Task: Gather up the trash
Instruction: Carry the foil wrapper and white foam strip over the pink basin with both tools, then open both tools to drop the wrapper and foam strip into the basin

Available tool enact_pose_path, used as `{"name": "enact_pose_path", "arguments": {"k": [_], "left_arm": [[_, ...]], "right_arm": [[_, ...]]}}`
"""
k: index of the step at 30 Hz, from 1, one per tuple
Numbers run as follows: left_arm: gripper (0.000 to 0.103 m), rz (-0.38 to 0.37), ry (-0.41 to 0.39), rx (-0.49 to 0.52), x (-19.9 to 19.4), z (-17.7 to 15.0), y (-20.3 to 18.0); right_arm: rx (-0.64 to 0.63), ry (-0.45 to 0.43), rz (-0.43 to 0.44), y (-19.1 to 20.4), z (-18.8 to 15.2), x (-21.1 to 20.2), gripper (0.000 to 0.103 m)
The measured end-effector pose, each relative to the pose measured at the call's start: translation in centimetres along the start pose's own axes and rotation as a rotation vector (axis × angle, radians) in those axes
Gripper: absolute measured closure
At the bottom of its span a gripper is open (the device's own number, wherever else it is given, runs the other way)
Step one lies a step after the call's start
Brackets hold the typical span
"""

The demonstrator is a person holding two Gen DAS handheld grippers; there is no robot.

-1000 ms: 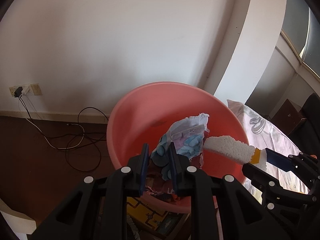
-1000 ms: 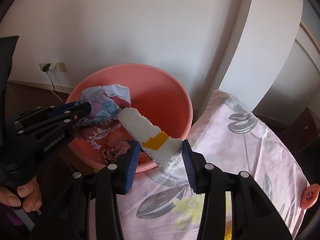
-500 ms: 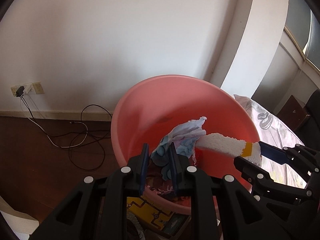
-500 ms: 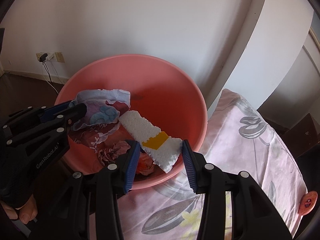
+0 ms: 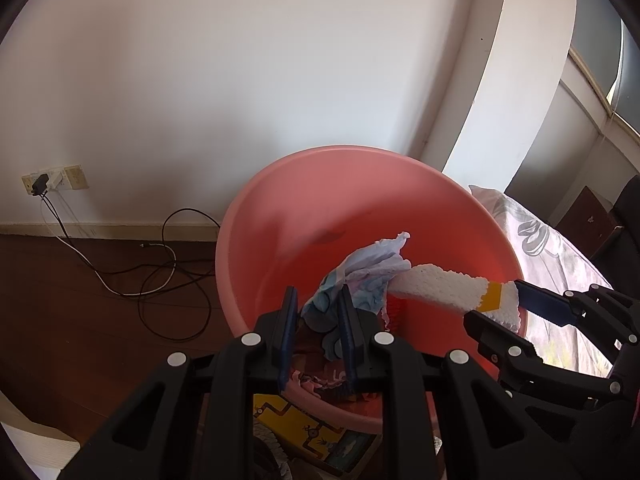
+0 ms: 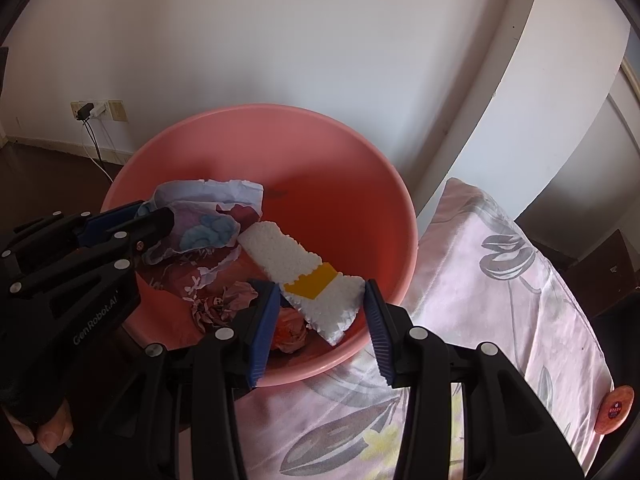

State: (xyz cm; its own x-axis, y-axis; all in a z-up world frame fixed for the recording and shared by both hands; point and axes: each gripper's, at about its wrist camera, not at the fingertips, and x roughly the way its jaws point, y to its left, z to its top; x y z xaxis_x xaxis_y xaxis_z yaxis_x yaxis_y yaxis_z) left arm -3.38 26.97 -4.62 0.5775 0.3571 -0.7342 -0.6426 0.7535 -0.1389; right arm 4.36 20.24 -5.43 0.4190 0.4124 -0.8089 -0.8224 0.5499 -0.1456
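Note:
A pink plastic basin (image 5: 304,216) (image 6: 352,184) holds crumpled wrappers. My left gripper (image 5: 316,312) (image 6: 156,218) is shut on a crumpled blue-and-pink printed wrapper (image 5: 368,276) (image 6: 208,220) and holds it over the basin's inside. My right gripper (image 6: 322,300) (image 5: 500,312) is shut on a white foam strip with a yellow tape band (image 6: 304,268) (image 5: 444,288). The strip reaches into the basin and its far end touches the wrapper. Pink and red crumpled scraps (image 6: 224,300) lie on the basin's bottom.
The basin stands beside a bed with a pink floral sheet (image 6: 500,280). A white wall with a socket and plug (image 5: 44,182) is behind. Cables (image 5: 160,268) lie on the dark wood floor. A yellow printed box (image 5: 304,428) lies under the basin's near rim. A round orange object (image 6: 614,410) lies on the sheet.
Both grippers have moved forward and lower over the basin with their loads. The foam strip and the wrapper now sit deeper inside it. Both stay shut.

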Motion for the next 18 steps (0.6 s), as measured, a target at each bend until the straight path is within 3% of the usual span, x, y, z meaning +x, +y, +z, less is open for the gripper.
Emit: {"name": "enact_pose_path", "arguments": {"k": [12, 18], "left_arm": [[0.082, 0.009, -0.005, 0.003, -0.01, -0.04, 0.05], [0.072, -0.008, -0.007, 0.005, -0.33, -0.04, 0.1]], "right_arm": [[-0.003, 0.003, -0.001, 0.22, 0.12, 0.22, 0.059], [0.029, 0.015, 0.058, 0.0, 0.24, 0.55, 0.059]]}}
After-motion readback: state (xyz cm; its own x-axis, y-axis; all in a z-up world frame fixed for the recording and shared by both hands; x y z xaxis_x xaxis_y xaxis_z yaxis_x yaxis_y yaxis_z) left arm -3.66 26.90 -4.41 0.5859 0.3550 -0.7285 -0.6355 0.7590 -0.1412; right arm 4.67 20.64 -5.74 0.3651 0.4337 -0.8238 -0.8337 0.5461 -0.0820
